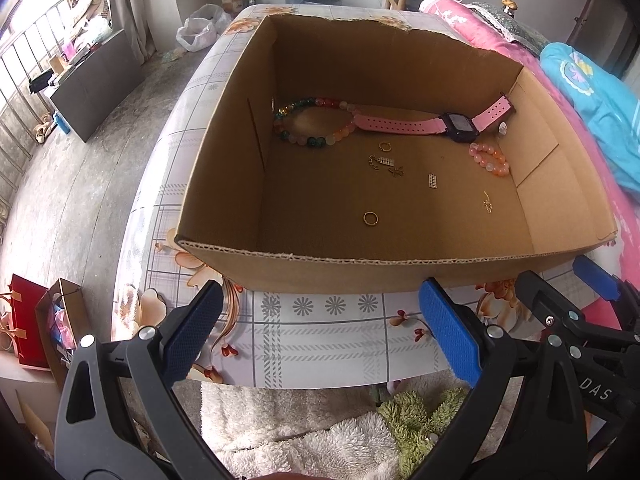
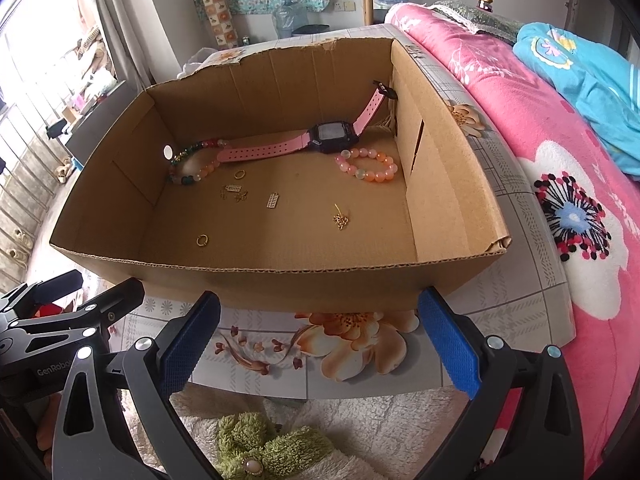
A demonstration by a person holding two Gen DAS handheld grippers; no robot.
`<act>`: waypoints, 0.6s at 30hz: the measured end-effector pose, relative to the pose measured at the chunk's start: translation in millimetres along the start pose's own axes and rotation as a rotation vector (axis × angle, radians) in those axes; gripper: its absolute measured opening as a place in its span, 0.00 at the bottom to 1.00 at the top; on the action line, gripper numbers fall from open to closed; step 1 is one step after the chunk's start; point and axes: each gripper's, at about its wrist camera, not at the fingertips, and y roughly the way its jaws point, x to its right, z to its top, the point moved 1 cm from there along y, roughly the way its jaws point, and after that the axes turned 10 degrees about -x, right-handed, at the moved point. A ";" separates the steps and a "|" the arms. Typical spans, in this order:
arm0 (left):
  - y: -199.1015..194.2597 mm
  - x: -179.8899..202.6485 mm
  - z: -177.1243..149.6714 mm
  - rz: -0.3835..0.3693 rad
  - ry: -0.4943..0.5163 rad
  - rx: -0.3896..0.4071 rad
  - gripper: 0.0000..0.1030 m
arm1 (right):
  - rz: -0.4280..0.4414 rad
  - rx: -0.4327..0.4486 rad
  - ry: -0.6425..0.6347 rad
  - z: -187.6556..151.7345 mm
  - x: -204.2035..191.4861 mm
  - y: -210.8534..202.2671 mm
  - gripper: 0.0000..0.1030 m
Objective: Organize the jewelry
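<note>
Hovering side by side at the near edge of the tabletop, the left gripper and the right gripper both stand wide open, blue pads spread and nothing between them. Neither touches anything.

Just ahead of both grippers sits an open cardboard box, its near wall close beyond the fingertips. On the box floor ahead of the left gripper lies a gold ring, nearest of the jewelry. Further in are a small cluster of gold charms, a second small ring and a rectangular gold pendant. Ahead of the right gripper lies a gold chain piece.

Beyond these, against the far wall, a pink-strapped watch stretches across the box, one strap end leaning up into the far right corner. A multicoloured bead bracelet lies to the far left, touching the watch strap, and a pink and orange bead bracelet lies to the far right, just in front of the watch face.

To the right of the right gripper, beside the tabletop, is a bed with a pink floral quilt.
</note>
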 end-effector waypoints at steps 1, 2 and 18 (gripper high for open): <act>0.0 -0.2 0.3 0.000 0.000 -0.002 0.92 | 0.001 -0.002 0.002 0.6 0.5 0.0 0.94; 0.0 -0.1 0.3 0.001 0.001 -0.004 0.92 | 0.001 -0.004 0.002 0.9 0.6 0.0 0.94; 0.7 1.4 0.6 0.000 0.000 -0.009 0.92 | 0.016 -0.022 0.023 2.8 3.4 3.7 0.94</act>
